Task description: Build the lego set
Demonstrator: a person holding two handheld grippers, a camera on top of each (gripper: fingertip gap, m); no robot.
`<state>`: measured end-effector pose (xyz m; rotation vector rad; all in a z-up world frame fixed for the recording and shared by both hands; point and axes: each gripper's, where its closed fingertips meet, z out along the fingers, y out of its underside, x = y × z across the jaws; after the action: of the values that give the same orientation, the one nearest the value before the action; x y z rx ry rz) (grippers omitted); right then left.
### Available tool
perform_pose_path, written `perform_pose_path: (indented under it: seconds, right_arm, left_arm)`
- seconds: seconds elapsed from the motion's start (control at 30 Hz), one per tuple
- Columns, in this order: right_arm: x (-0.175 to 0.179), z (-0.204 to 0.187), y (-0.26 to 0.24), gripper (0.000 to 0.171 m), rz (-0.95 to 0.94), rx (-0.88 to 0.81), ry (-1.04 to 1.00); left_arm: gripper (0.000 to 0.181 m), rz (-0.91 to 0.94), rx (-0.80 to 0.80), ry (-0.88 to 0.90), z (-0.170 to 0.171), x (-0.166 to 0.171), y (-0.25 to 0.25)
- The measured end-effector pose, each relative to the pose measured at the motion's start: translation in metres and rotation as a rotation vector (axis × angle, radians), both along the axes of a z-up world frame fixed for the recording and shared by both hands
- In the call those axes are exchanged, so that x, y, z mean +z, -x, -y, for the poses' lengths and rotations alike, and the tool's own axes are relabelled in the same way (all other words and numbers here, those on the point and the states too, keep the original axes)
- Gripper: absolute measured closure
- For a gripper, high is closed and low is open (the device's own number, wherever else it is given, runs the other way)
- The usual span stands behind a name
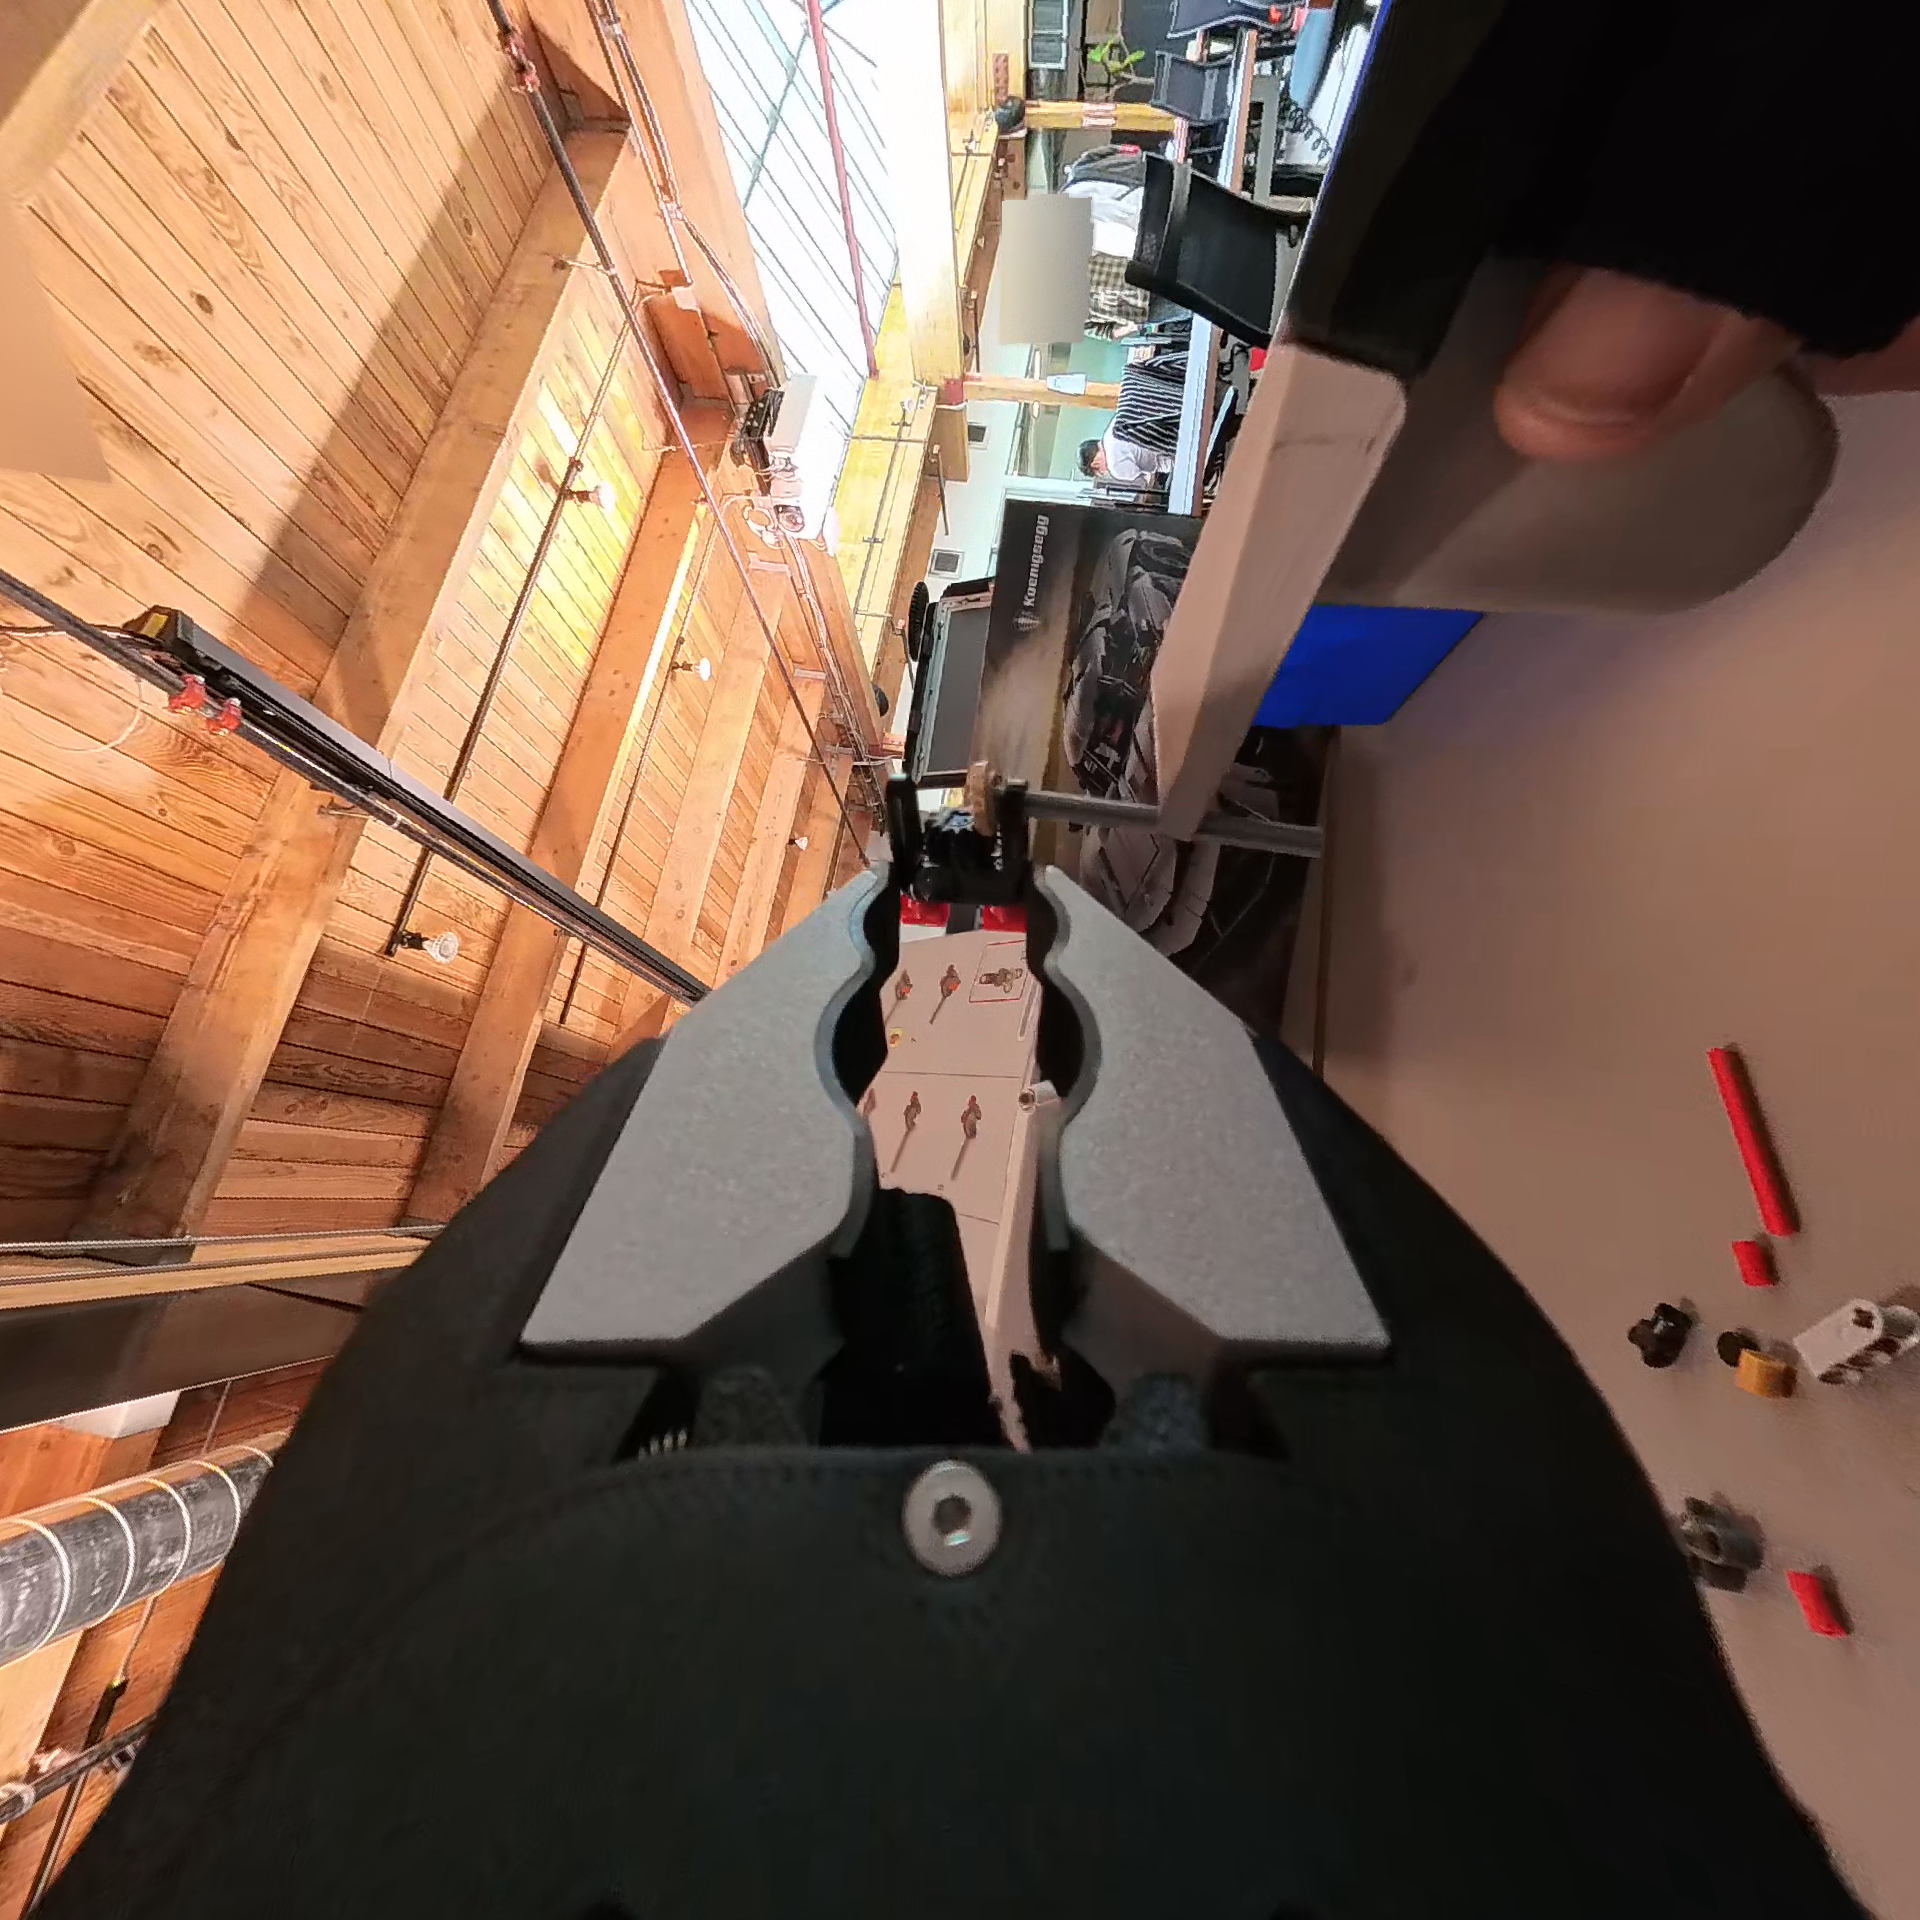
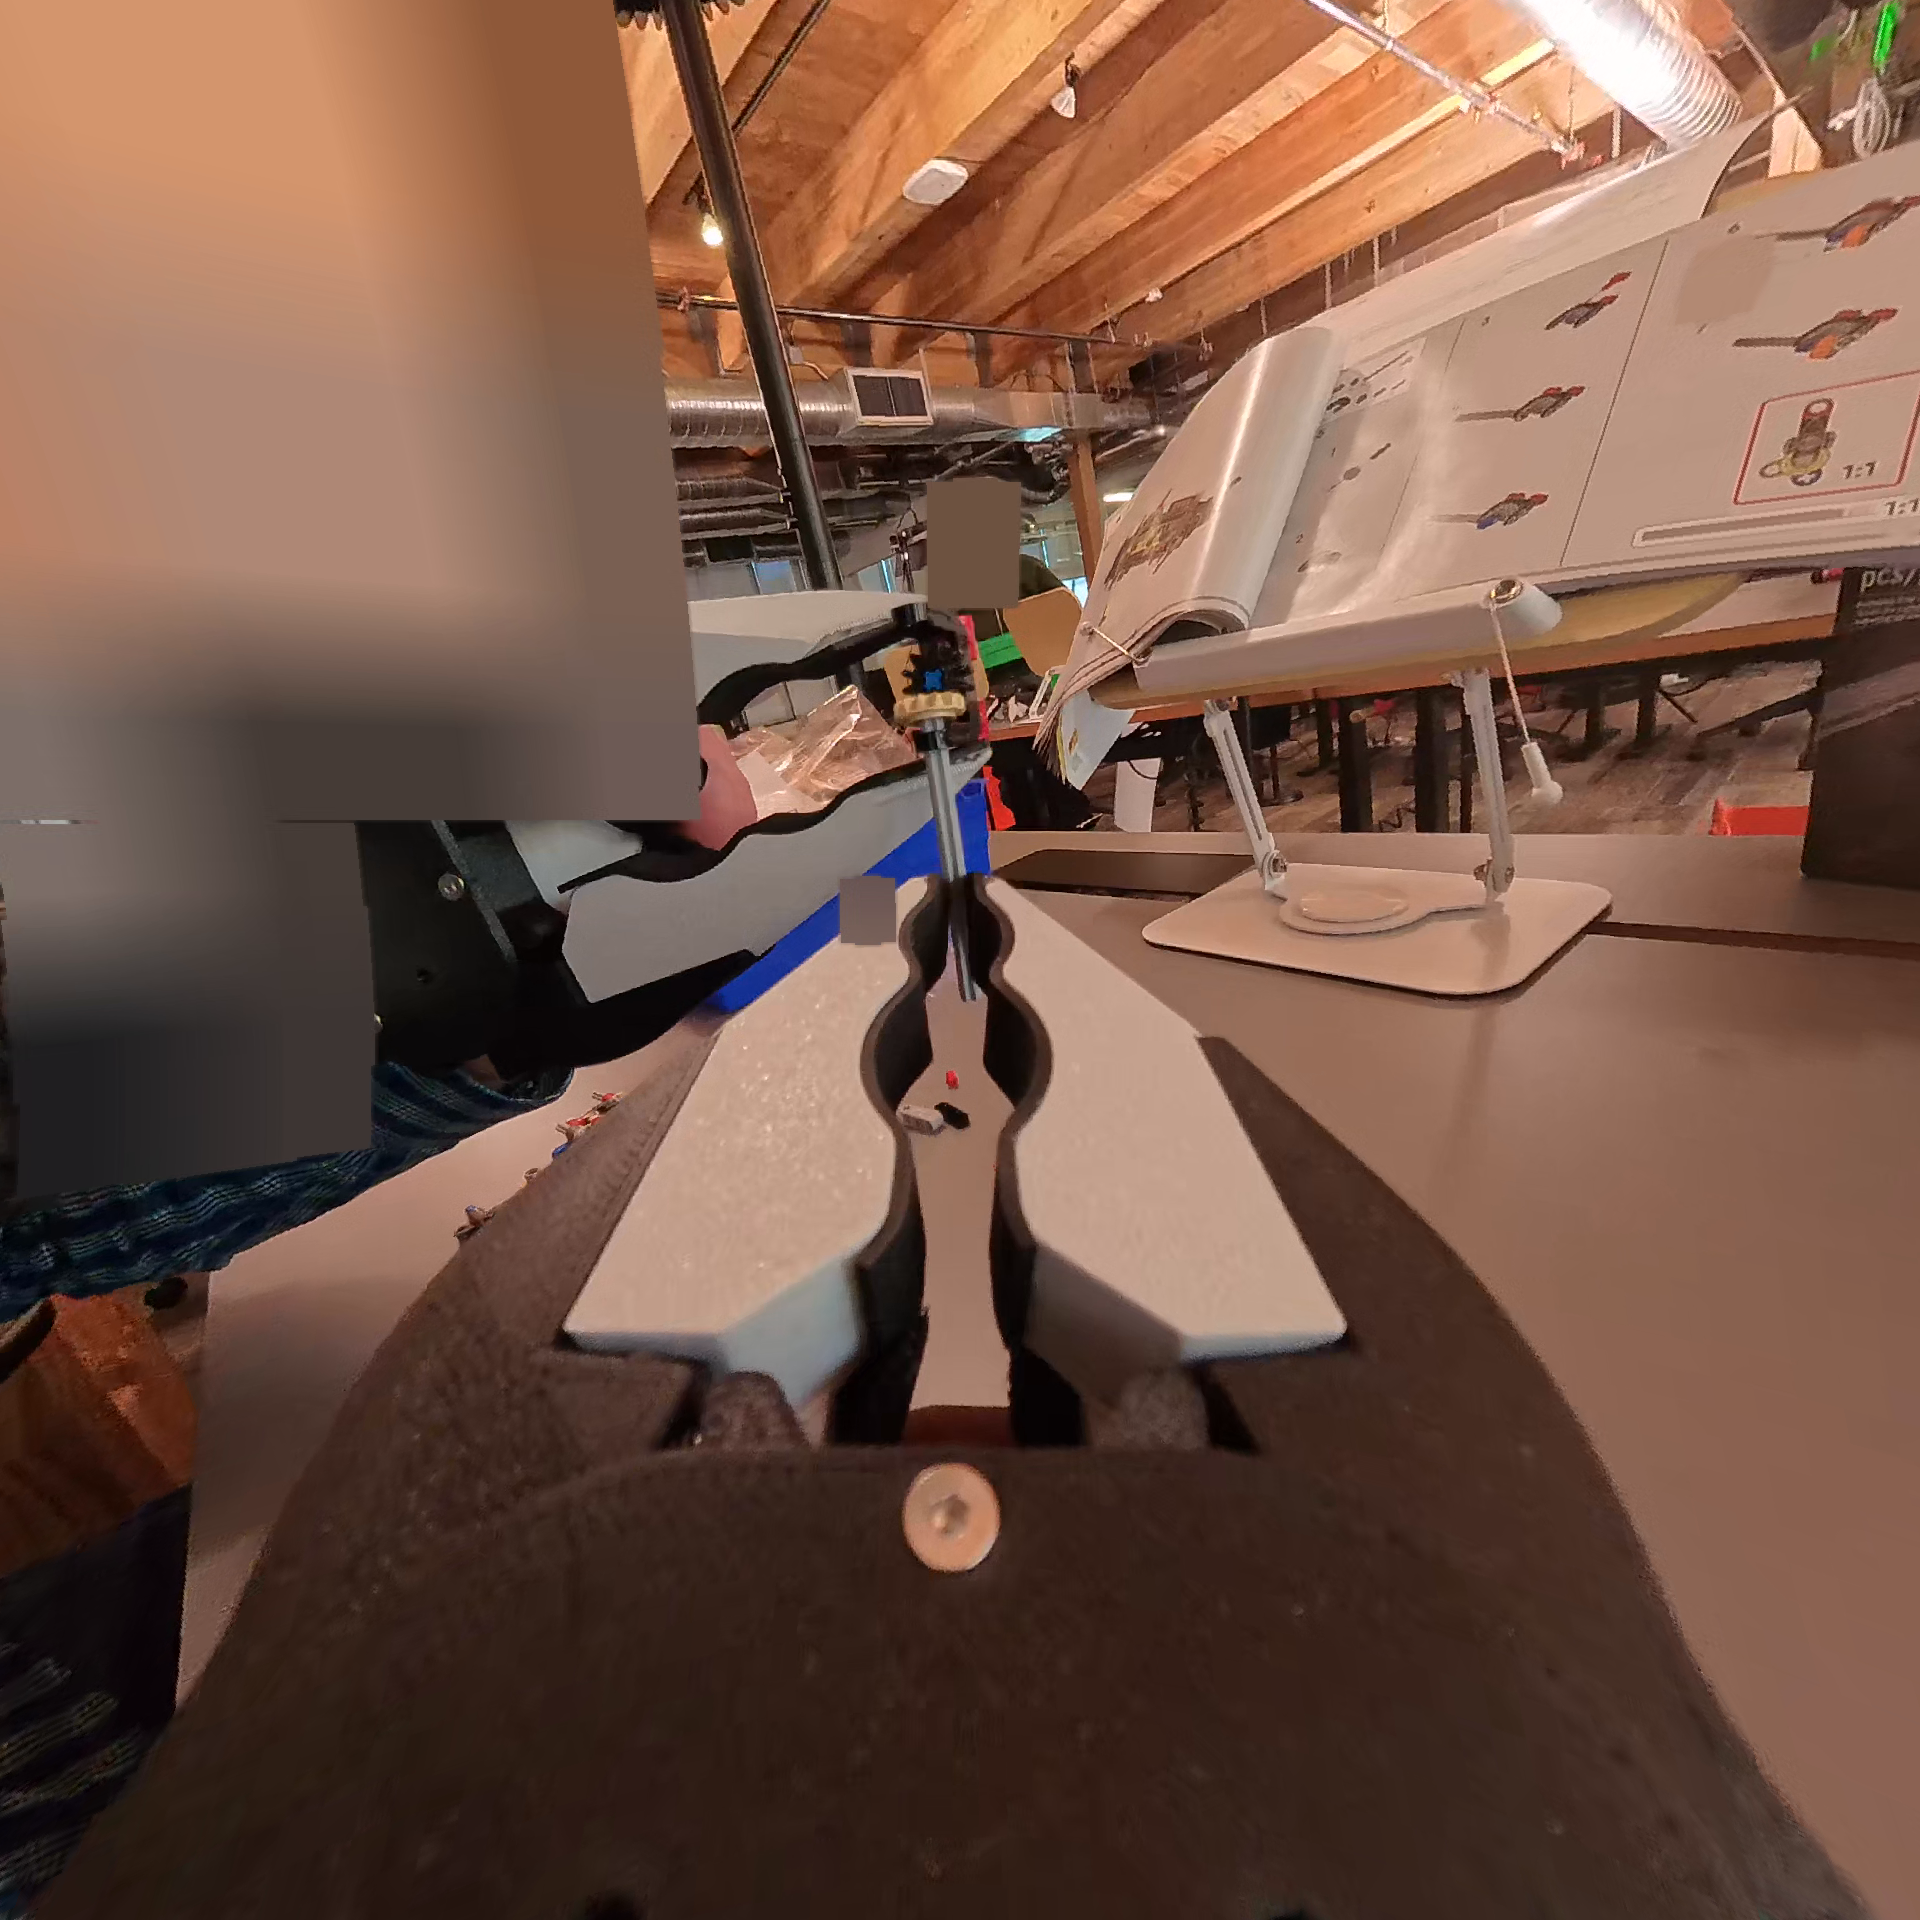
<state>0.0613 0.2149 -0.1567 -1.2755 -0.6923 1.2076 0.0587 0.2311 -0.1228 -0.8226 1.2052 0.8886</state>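
My left gripper (image 1: 961,883) is turned on its side and shut on a small black gear assembly (image 1: 956,847) with a tan ring. A grey axle (image 1: 1122,816) sticks out of the assembly toward my right gripper. In the right wrist view, my right gripper (image 2: 956,896) is shut on the lower end of that grey axle (image 2: 951,821). The assembly (image 2: 935,681), with blue and tan parts, sits at the axle's top, between the left gripper's fingers (image 2: 810,831). Both are held above the table.
Loose pieces lie on the beige table (image 1: 1558,1039): red axles (image 1: 1751,1153), black pieces (image 1: 1659,1333), a tan bush (image 1: 1763,1374), a white piece (image 1: 1860,1340). An open instruction book (image 2: 1455,436) sits on a white stand (image 2: 1382,925). A blue bin (image 1: 1351,665) and the set's box (image 1: 1091,665) stand behind.
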Motion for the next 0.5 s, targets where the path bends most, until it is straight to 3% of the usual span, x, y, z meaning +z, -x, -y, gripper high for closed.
perform_pose_path:
  seconds: [0.5]
  right_arm:
    - [-0.047, -0.011, 0.004, 0.171, 0.142, 0.032, 0.195]
  left_arm:
    - [0.159, -0.036, 0.026, 0.091, -0.011, -0.048, 0.007]
